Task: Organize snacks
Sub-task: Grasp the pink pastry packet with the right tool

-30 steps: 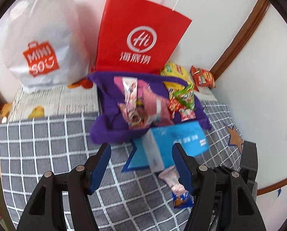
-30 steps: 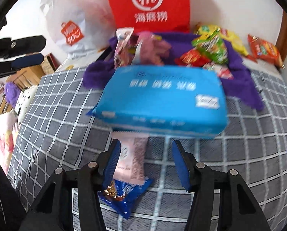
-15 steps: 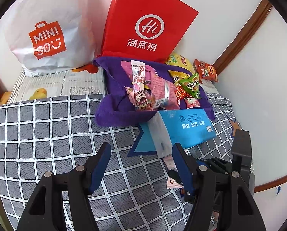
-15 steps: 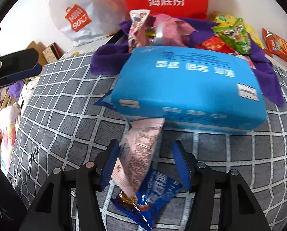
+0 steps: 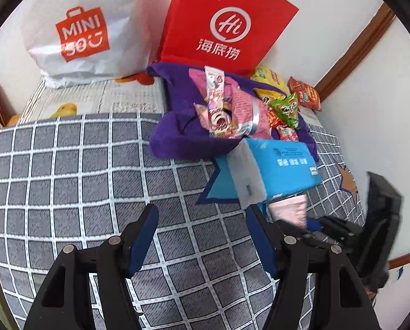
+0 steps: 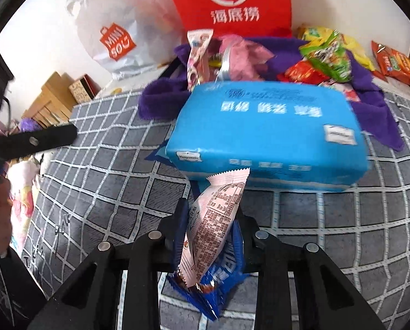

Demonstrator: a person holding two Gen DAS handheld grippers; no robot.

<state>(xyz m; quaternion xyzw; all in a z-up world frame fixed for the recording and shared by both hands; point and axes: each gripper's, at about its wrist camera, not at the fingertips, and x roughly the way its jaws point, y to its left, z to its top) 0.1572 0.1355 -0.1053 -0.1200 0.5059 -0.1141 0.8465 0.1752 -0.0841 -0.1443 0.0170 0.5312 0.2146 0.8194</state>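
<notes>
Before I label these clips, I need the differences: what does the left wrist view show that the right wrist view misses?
Only the left wrist view: the open left claw over the checked cover.

Only the right wrist view: the right claw shut on a pink snack packet, a blue packet under it.

Both: blue tissue pack, purple cloth of snacks, red bag, white bag.

A grey bedspread point(image 5: 75, 181) carries a white grid pattern. On it lies a bright blue pack point(image 6: 265, 134) with white lettering and a purple cloth point(image 5: 174, 137). The snack wrapper point(image 6: 213, 225) is pale pink with dark print, a blue packet point(image 6: 224, 275) beneath it. The red bag point(image 5: 227, 24) has a white logo; the white bag point(image 5: 89, 27) an orange one. The tongs point(image 5: 202, 239) are black with blue pads point(image 5: 144, 239).
</notes>
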